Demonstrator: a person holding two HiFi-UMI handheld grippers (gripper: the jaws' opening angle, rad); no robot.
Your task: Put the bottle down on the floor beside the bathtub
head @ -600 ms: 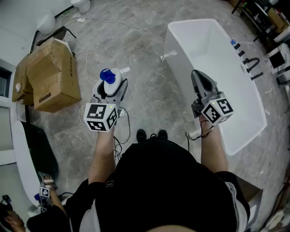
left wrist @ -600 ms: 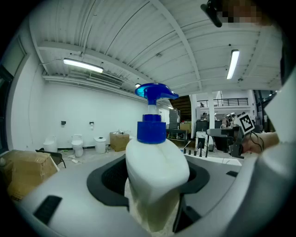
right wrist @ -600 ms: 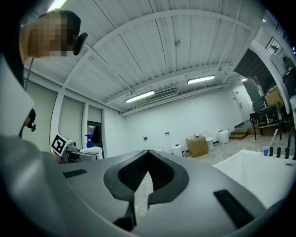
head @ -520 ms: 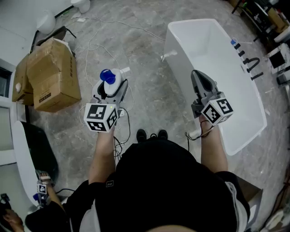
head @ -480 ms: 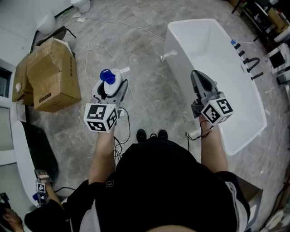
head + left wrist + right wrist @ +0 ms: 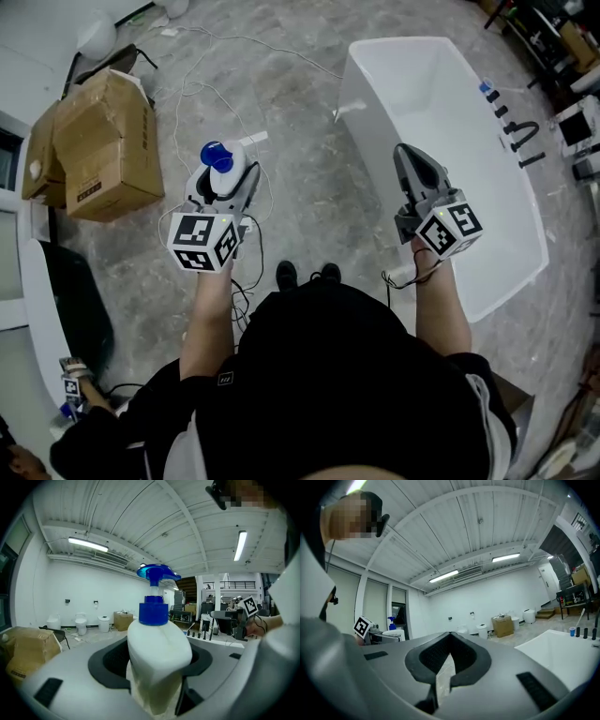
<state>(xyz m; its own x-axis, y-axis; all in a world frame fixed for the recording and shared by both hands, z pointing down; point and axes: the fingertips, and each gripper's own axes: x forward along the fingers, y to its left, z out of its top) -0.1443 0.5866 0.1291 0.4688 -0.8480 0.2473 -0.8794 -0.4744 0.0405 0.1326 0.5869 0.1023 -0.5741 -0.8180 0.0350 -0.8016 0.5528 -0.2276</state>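
A white pump bottle with a blue cap stands upright between the jaws of my left gripper, which is shut on it and held in the air above the grey floor, left of the bathtub. The white bathtub lies at the right of the head view. My right gripper hovers over the tub's near left rim, jaws together and nothing between them; in the right gripper view the pads meet at the tip.
Two cardboard boxes sit on the floor at the left, with white cables trailing across the marble floor toward the tub. My feet stand between the two arms. Dark bottles line the tub's far rim.
The view has shifted slightly; the left gripper with the bottle sits a little further left and up in the picture. The right gripper has kept its place.
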